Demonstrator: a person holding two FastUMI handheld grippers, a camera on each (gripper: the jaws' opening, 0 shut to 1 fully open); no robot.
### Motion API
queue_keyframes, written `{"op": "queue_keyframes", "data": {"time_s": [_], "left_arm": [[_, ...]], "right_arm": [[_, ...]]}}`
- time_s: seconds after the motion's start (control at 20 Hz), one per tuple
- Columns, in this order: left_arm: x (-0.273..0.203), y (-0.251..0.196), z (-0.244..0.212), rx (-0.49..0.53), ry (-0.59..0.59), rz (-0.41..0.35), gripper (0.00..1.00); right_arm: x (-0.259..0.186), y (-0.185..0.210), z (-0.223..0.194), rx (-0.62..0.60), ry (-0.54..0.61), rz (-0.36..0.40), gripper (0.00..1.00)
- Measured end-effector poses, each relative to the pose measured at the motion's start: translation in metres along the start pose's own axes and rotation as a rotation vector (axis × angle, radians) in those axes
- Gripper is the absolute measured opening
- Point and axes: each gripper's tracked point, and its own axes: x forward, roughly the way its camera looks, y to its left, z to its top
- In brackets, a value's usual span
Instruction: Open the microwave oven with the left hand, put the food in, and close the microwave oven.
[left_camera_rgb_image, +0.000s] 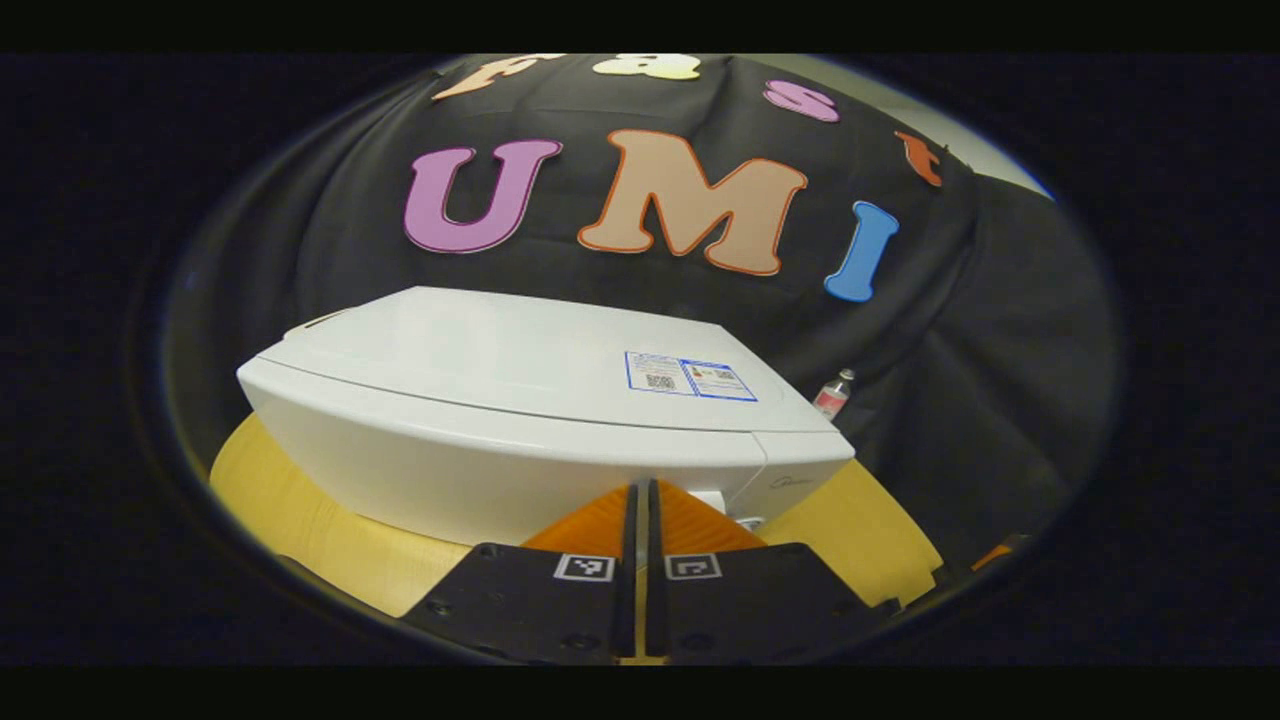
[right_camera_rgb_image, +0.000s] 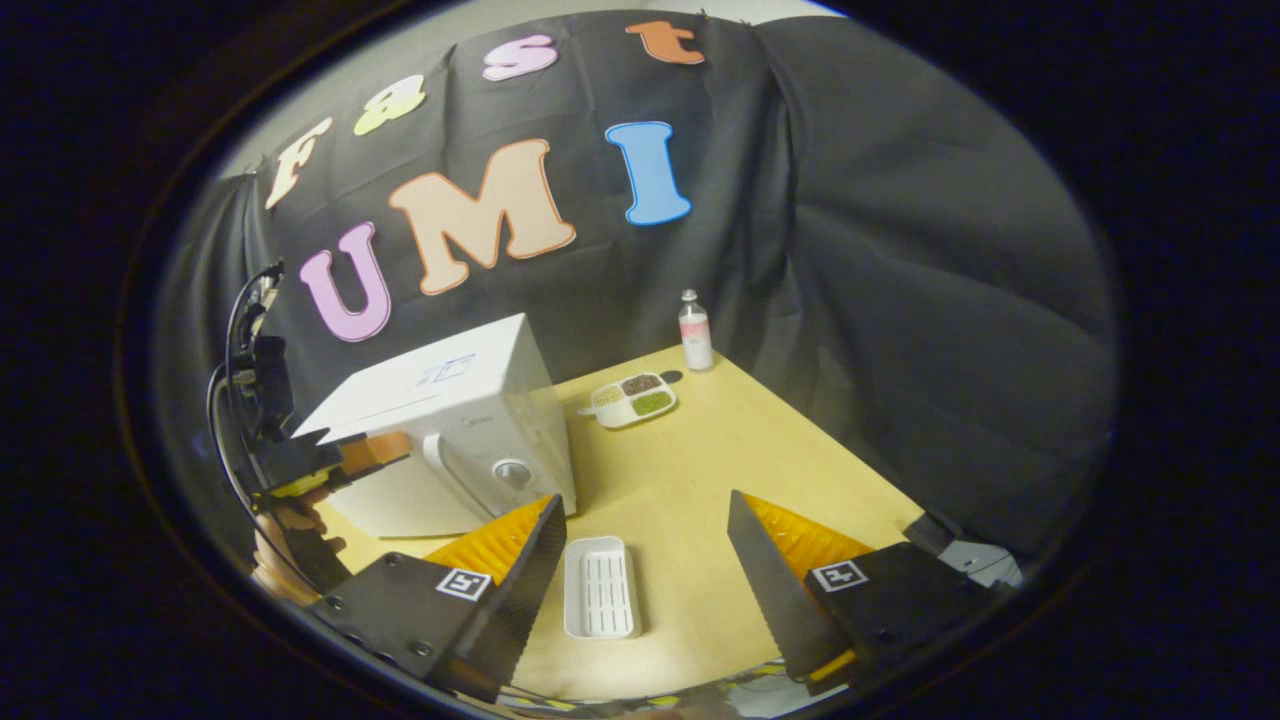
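Ahead of shut left jaws — microwave (left_camera_rgb_image: 520, 420) | door closed

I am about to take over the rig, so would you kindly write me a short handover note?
Left claw: shut, empty, at the front of the microwave oven, whose door looks closed.
Right claw: open, empty, above the white tray on the table.
The food plate sits beside the oven, near a bottle.
Done: nothing visible yet.
Left: open the door, load the food, close the door.
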Motion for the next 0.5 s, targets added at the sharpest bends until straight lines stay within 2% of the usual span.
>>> {"op": "queue_keyframes", "data": {"time_s": [0.15,0.35,0.5], "left_arm": [[0.000,0.000,-0.002,0.001,0.003,-0.003,0.05],[-0.004,0.002,0.000,0.026,0.006,0.005,0.00],[-0.021,0.002,0.006,0.062,-0.023,0.001,0.05]], "right_arm": [[-0.005,-0.002,0.002,0.000,-0.011,-0.003,1.00],[-0.007,-0.005,0.000,-0.005,-0.003,-0.005,1.00],[-0.008,-0.004,0.000,-0.014,0.002,-0.003,1.00]]}}
